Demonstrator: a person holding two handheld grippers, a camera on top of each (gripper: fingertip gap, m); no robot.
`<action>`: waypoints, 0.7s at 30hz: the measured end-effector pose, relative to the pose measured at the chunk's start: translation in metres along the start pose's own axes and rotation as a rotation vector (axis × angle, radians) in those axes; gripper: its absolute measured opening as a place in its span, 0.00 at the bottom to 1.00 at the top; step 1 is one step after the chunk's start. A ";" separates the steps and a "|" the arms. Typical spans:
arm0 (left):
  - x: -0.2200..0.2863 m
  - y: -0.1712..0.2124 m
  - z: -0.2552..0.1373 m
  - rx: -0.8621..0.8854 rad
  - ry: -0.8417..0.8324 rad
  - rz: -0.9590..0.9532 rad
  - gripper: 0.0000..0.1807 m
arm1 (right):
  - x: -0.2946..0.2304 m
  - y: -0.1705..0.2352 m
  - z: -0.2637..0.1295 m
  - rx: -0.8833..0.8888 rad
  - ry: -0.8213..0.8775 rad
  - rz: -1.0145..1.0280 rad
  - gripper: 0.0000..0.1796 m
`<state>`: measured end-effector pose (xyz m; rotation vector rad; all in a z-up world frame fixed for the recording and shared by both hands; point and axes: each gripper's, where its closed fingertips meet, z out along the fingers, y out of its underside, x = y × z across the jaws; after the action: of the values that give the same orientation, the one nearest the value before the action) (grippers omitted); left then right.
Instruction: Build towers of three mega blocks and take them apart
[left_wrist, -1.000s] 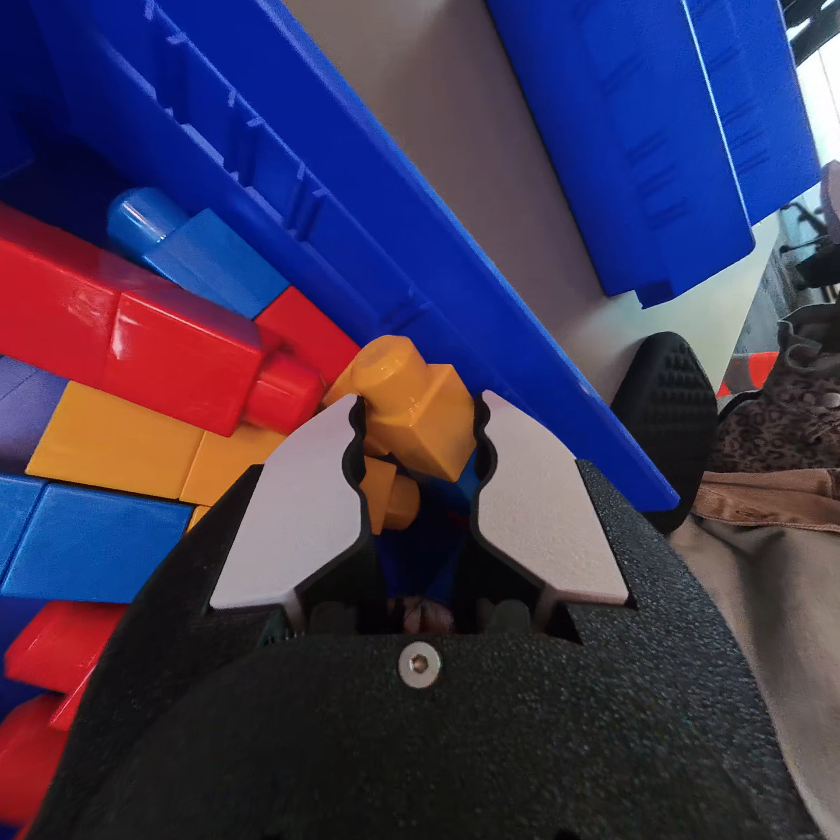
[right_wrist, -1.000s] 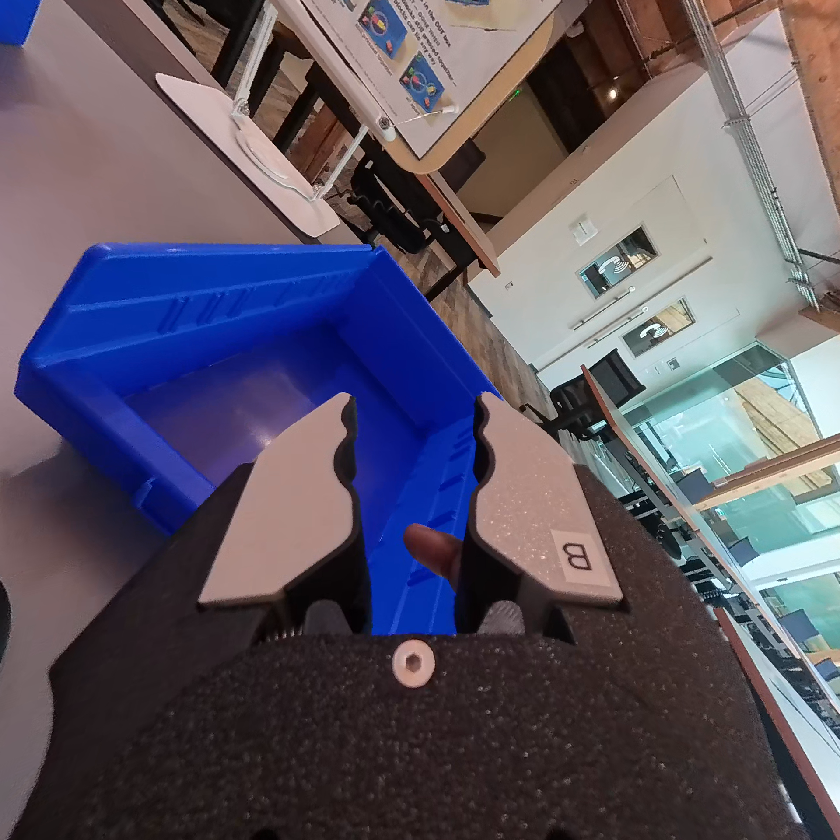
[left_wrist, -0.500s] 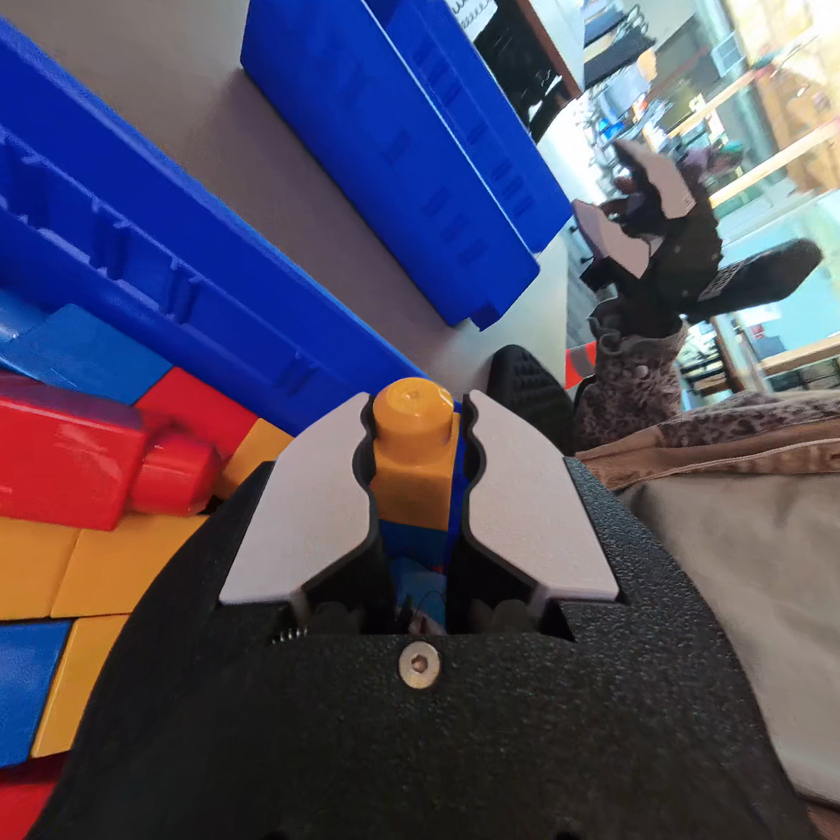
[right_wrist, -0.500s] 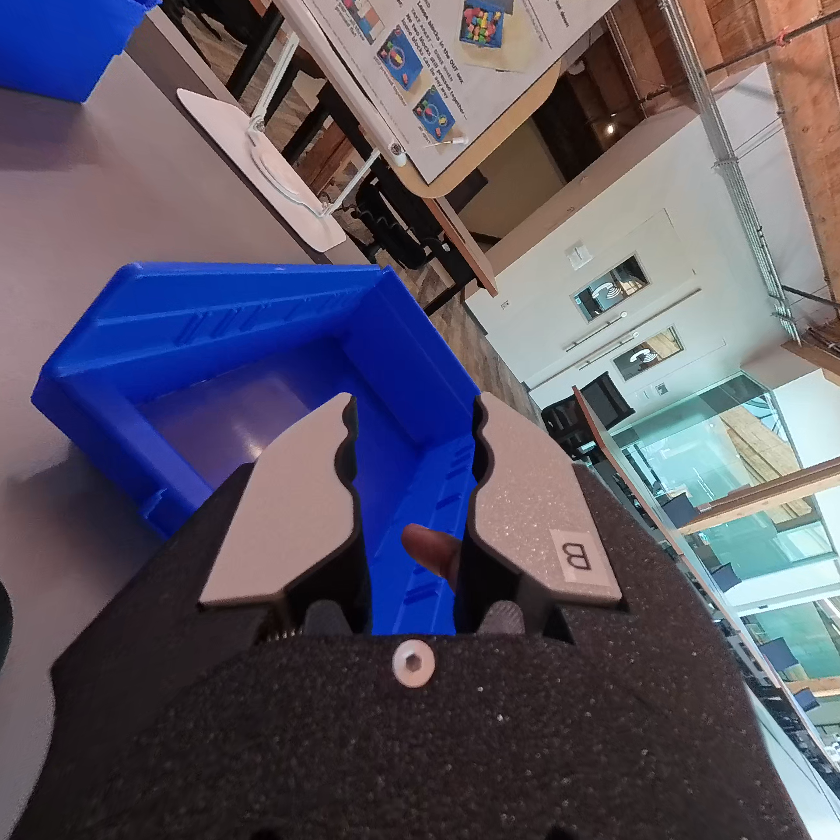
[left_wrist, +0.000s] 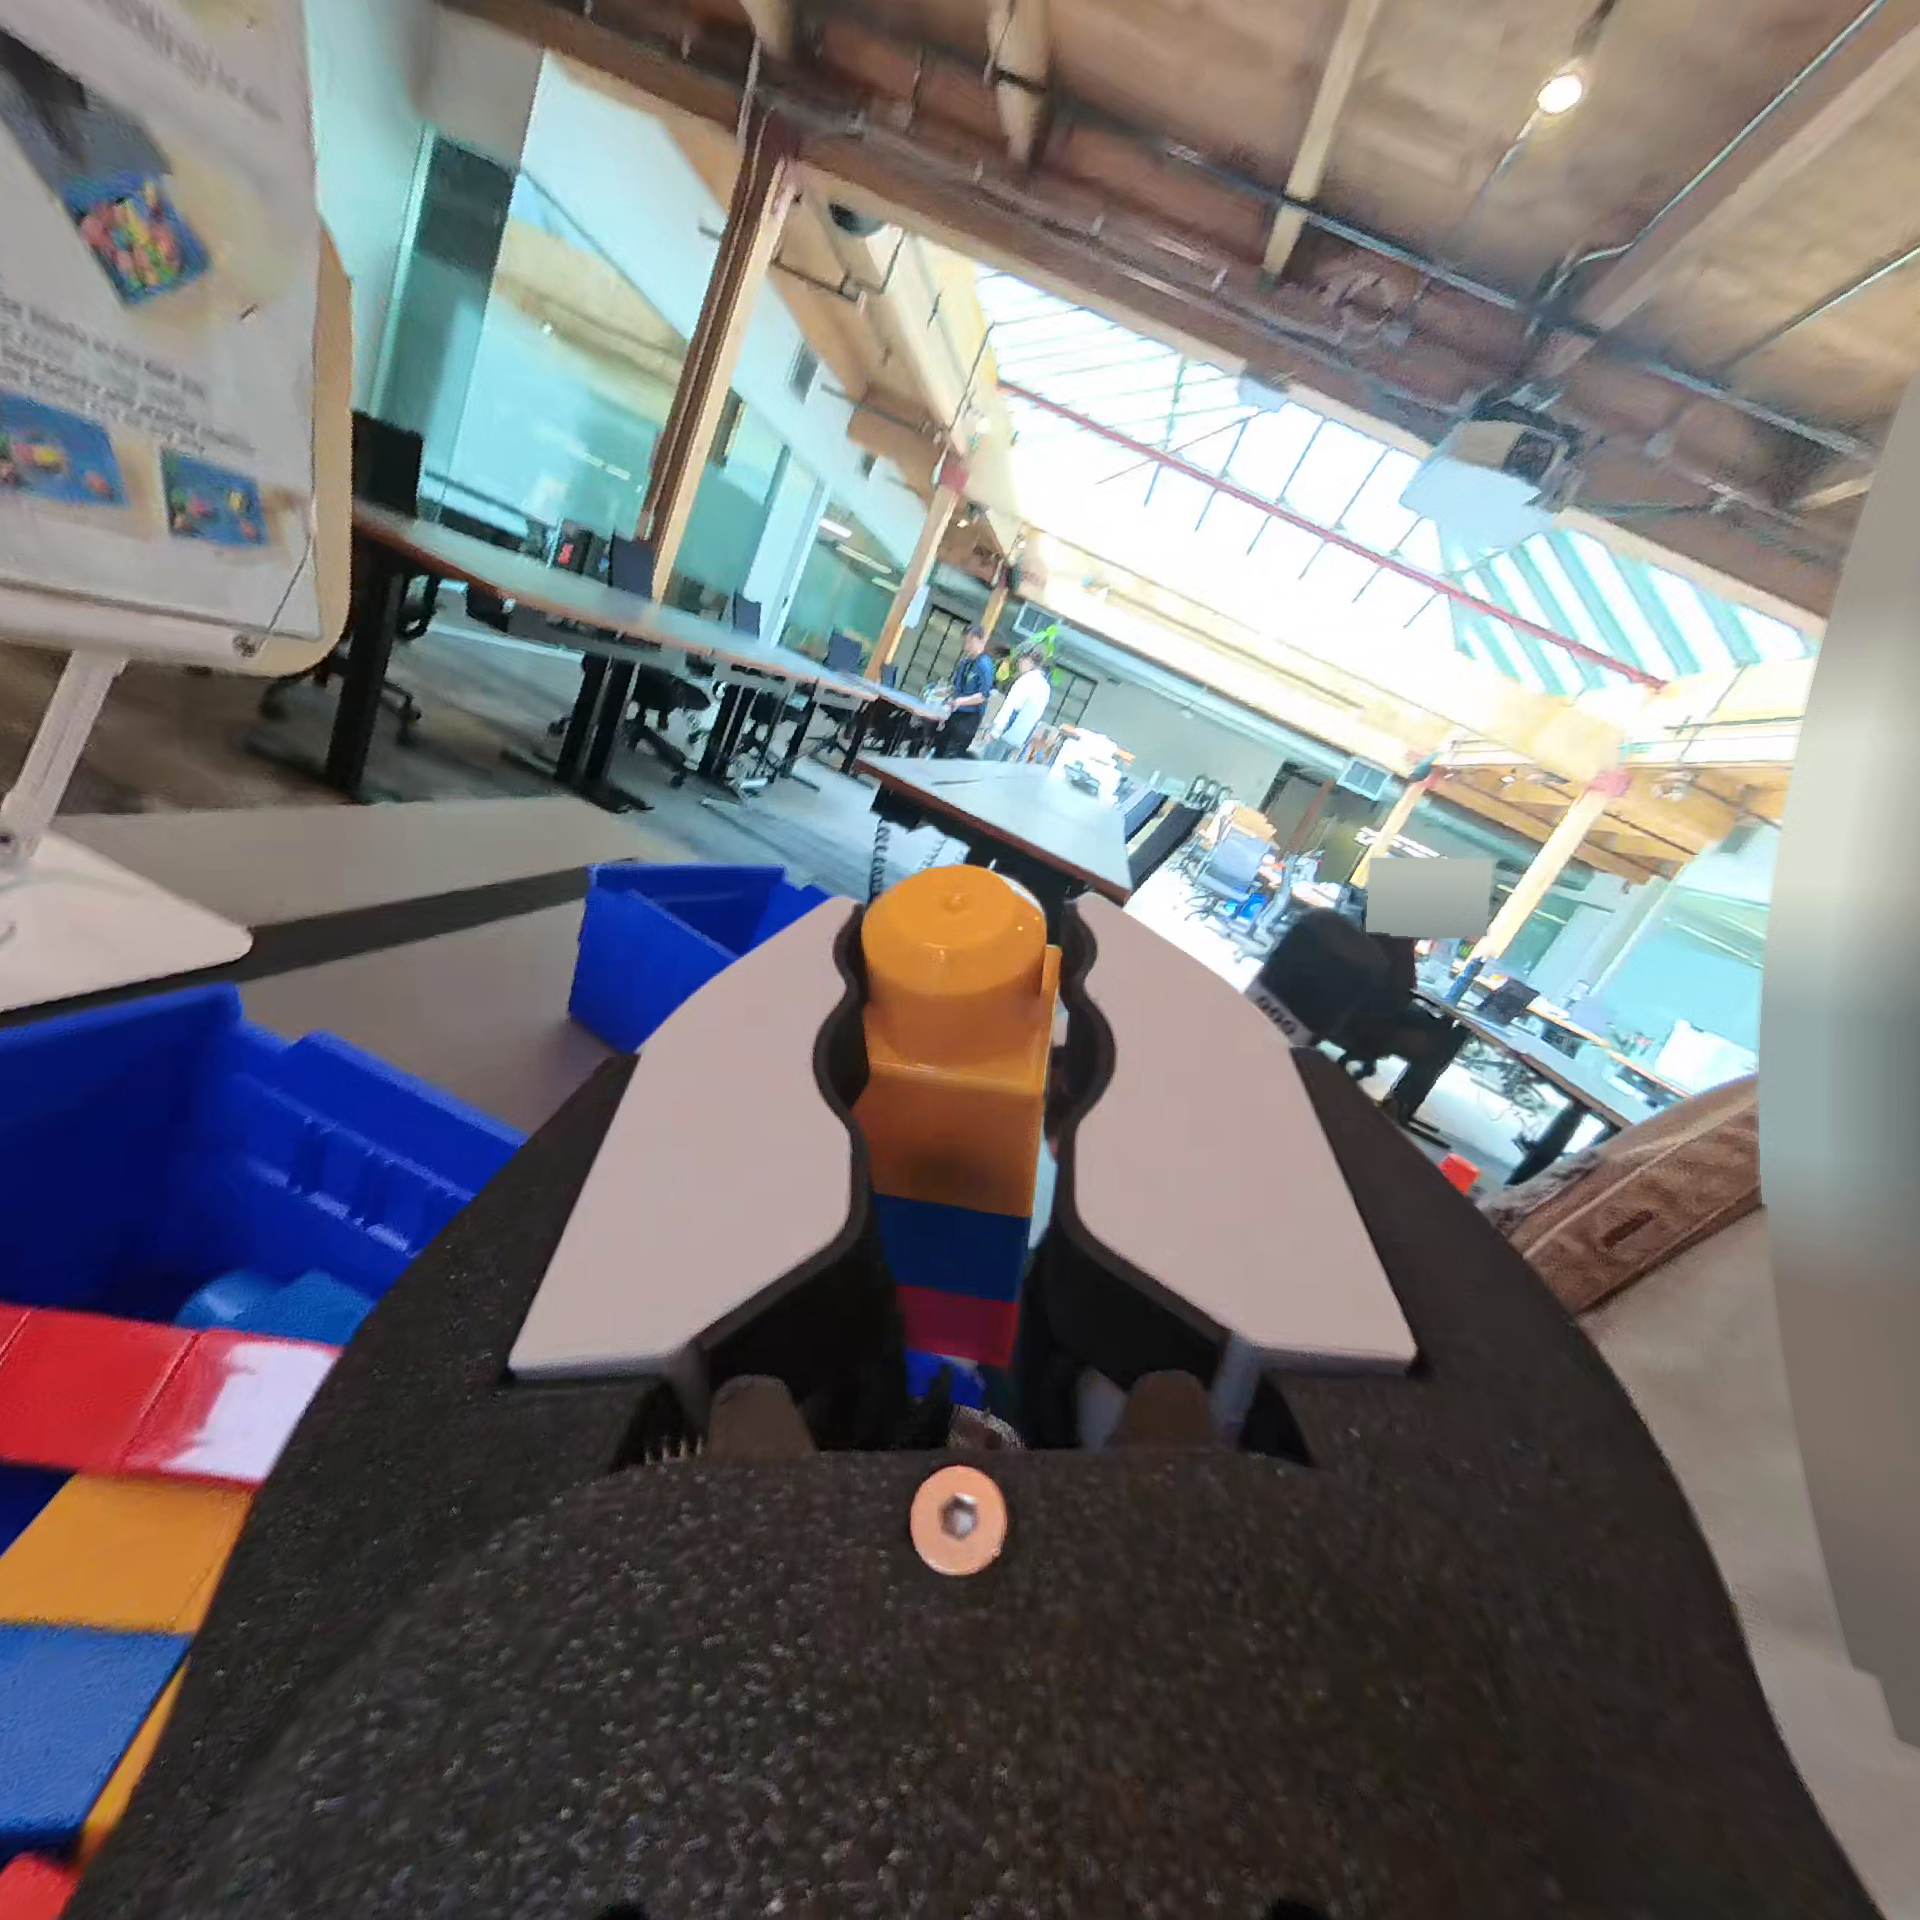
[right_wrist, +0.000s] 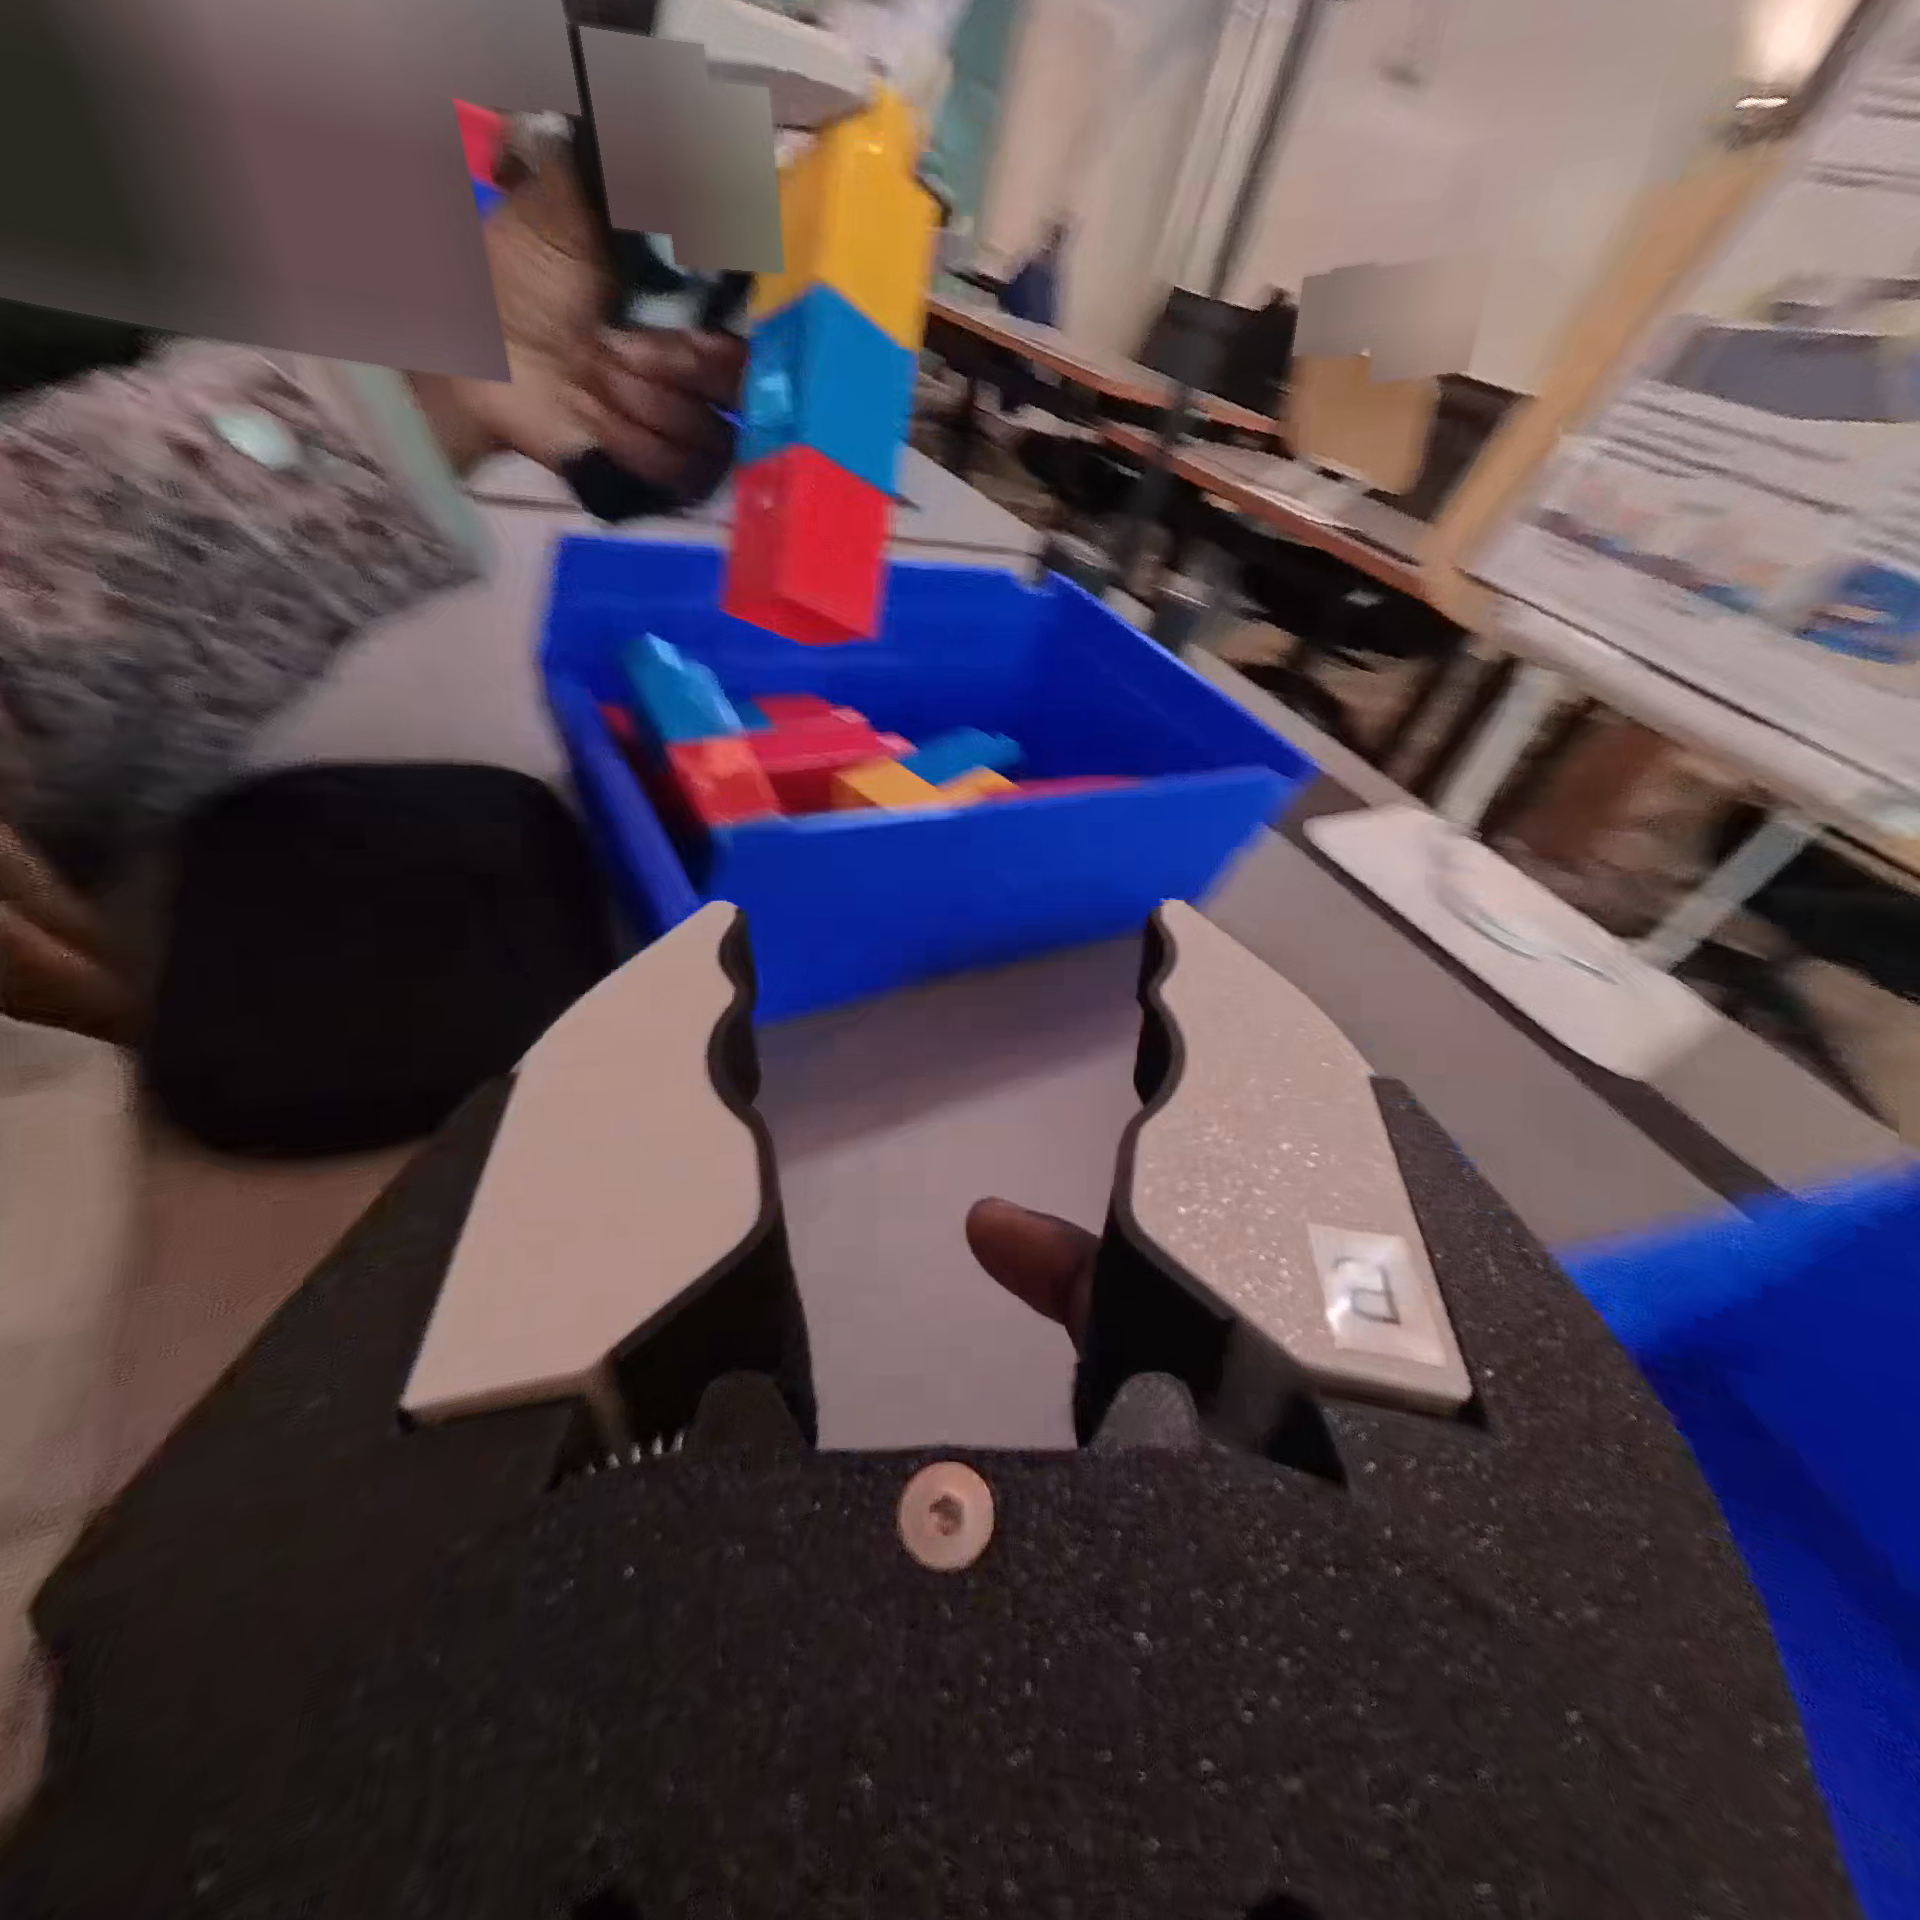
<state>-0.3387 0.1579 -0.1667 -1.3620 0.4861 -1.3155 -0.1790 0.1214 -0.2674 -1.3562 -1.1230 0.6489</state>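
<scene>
The three-block tower (left_wrist: 951, 1132), orange over blue over red, was clamped in the left gripper (left_wrist: 954, 940) and hung above the blue bin (right_wrist: 997, 894) of loose blocks (right_wrist: 800, 758). The right gripper (right_wrist: 940, 935) stood wide, empty, over the grey table (right_wrist: 935, 1195).

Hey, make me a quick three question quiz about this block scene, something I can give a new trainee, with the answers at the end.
1. True or false: the left claw grips the three-block tower by its orange block.
2. Between the tower's orange and red blocks sits which colour? A green, B blue, C purple.
3. Fill in: the right claw is ____ and holds nothing.

Key: 1 true. 2 B. 3 open. The tower hangs above the blue bin of loose blocks.
</scene>
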 end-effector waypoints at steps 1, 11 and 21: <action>0.007 -0.003 0.000 0.010 0.024 0.007 0.19 | -0.012 -0.008 0.014 0.022 -0.071 0.018 0.42; 0.025 0.005 0.029 0.070 0.098 0.023 0.19 | -0.040 -0.040 0.101 0.139 -0.270 0.195 0.24; -0.007 0.021 0.029 0.324 0.097 -0.093 0.45 | -0.006 -0.036 0.084 0.347 -0.208 0.385 0.20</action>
<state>-0.3069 0.1700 -0.1810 -1.0664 0.2620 -1.4699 -0.2652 0.1452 -0.2465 -1.2281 -0.8611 1.2300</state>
